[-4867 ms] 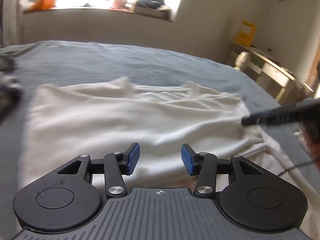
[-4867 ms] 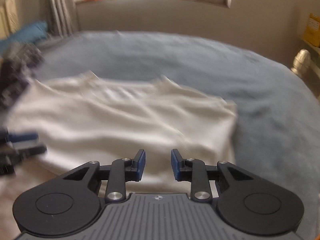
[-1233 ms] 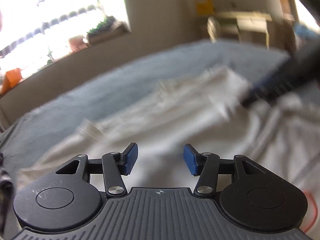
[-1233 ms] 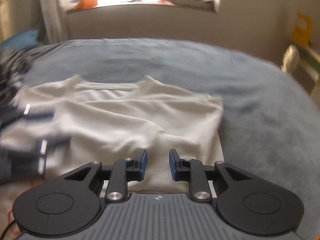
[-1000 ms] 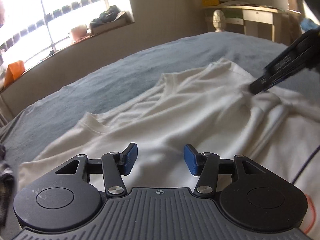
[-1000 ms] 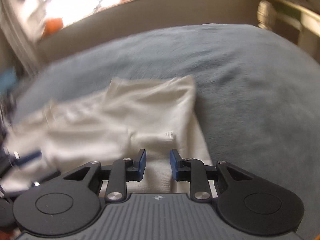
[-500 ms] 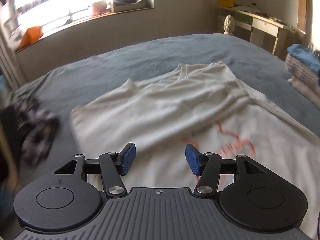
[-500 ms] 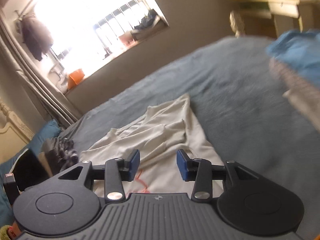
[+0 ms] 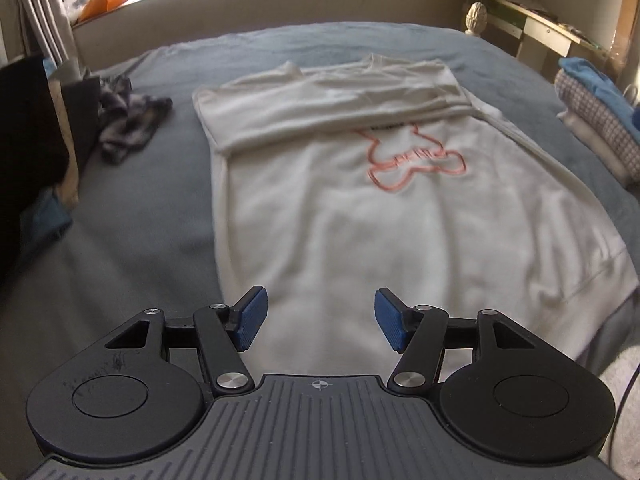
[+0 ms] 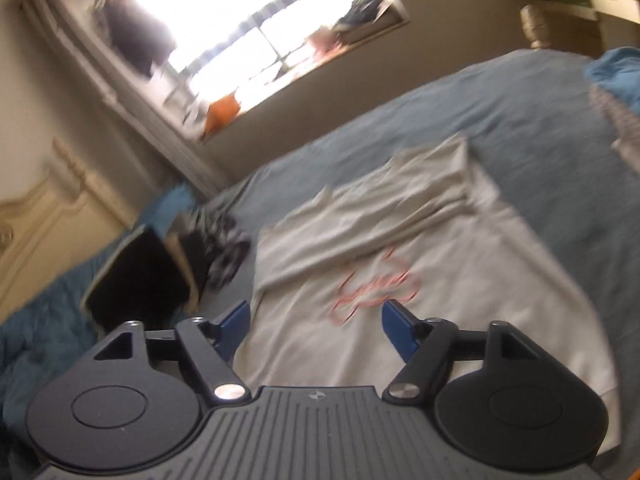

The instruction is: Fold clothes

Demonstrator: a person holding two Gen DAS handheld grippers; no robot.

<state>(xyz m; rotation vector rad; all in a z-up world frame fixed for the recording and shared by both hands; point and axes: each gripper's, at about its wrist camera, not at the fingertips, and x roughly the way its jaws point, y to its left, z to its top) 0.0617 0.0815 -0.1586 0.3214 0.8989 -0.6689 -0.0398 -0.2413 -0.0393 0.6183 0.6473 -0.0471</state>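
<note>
White shirt [image 9: 400,208] flat on bed [image 9: 132,240], top folded, pink print.

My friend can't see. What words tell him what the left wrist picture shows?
A white shirt with a pink outline drawing lies flat on a grey-blue bed, its top part folded down. The open left gripper hovers over the near hem, holding nothing. A stack of folded clothes sits at the right.

We hold two matte black grippers, left gripper [image 9: 318,319] and right gripper [image 10: 314,327], with ridged bodies, silver screws and blue finger pads [image 9: 251,317].
</note>
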